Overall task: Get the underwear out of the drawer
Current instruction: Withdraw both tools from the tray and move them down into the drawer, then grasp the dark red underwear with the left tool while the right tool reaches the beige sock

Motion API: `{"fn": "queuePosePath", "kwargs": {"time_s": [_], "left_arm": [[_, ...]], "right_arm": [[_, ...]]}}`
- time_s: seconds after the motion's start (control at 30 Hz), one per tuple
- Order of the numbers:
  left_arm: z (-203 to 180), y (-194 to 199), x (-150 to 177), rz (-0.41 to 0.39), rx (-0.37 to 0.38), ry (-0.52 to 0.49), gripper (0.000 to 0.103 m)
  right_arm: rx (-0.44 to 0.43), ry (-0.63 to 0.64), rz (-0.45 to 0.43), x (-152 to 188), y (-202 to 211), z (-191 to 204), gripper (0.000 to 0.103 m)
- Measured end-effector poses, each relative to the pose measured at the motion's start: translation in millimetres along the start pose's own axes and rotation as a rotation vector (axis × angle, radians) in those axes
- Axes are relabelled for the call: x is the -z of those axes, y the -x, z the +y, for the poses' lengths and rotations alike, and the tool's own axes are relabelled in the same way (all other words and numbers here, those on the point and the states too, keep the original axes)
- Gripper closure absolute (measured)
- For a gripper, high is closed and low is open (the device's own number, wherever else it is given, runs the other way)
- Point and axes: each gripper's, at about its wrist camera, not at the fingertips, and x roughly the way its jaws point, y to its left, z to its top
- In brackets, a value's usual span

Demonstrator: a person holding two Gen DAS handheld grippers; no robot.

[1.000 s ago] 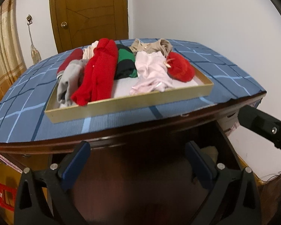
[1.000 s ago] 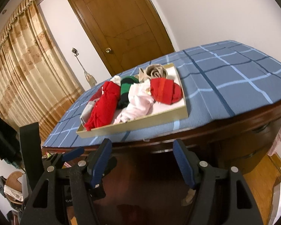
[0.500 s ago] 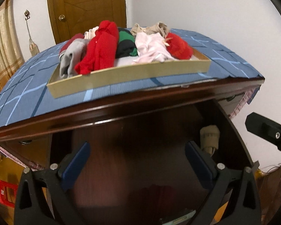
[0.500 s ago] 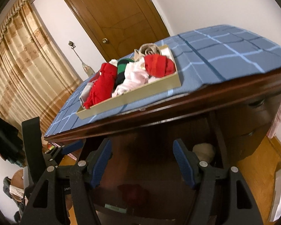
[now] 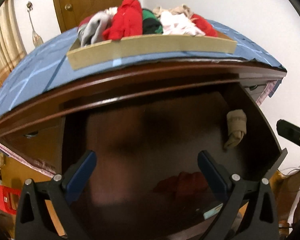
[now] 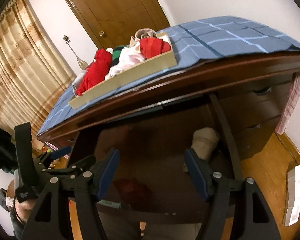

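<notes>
Your left gripper (image 5: 146, 172) is hanging with its jaws spread and nothing between them, and your right gripper (image 6: 152, 170) is doing the same; neither is touching any cloth. Both are pointing down into the open drawer (image 5: 274, 140), the landmark for everything here.

Inside the drawer, a dark red piece of underwear (image 5: 182, 182) is lying on the floor near the front, just ahead of your left gripper, and it is showing low between the fingers in the right view too (image 6: 134, 190). A beige rolled piece (image 5: 236, 128) is sitting against the drawer's right wall, further back.

Above the drawer, on the blue checked cloth (image 6: 220, 38) covering the tabletop, a shallow tray (image 5: 150, 48) is already holding a heap of red, grey, green and pink garments. So you are looking partway through, by my reading: at least two pieces are waiting in the drawer, and no grasp is under way.

No brand, label or writing is readable; a pale card (image 5: 212, 213) at the drawer's front edge is too blurred to read.
</notes>
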Motion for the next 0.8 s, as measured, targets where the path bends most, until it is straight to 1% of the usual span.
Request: {"fn": "queuePosePath", "kwargs": {"time_s": [0.17,0.23,0.3,0.33,0.37,0.43,0.53,0.6,0.67,0.73,0.8], "left_arm": [[17,-10,6,0.081,0.056,0.03,0.001],[19,-15,8,0.12,0.091,0.035,0.001],[19,-20,9,0.163,0.138,0.043,0.001],[18,-26,10,0.201,0.183,0.053,0.001],[17,-30,10,0.223,0.204,0.06,0.001],[12,-42,12,0.296,0.267,0.079,0.001],[2,-55,13,0.371,0.321,0.093,0.001],[-7,-60,13,0.404,0.346,0.085,0.001],[-20,-68,13,0.445,0.359,0.046,0.001],[-31,-76,13,0.499,0.369,0.012,0.001],[-37,-82,13,0.546,0.387,0.001,0.001]], "right_arm": [[0.005,-0.024,0.066,9,-5,-7,0.033],[0.007,-0.032,0.089,12,-9,-10,0.033],[0.011,-0.045,0.112,15,-13,-14,0.033],[0.01,-0.049,0.12,15,-15,-15,0.033],[0.009,-0.053,0.129,15,-18,-17,0.033],[0.009,-0.063,0.144,15,-23,-20,0.033],[-0.002,-0.078,0.156,16,-28,-23,0.033],[-0.004,-0.082,0.162,15,-30,-25,0.033],[-0.004,-0.088,0.167,15,-32,-25,0.033],[0.0,-0.095,0.168,13,-32,-27,0.033],[0.002,-0.103,0.167,12,-31,-28,0.033]]}}
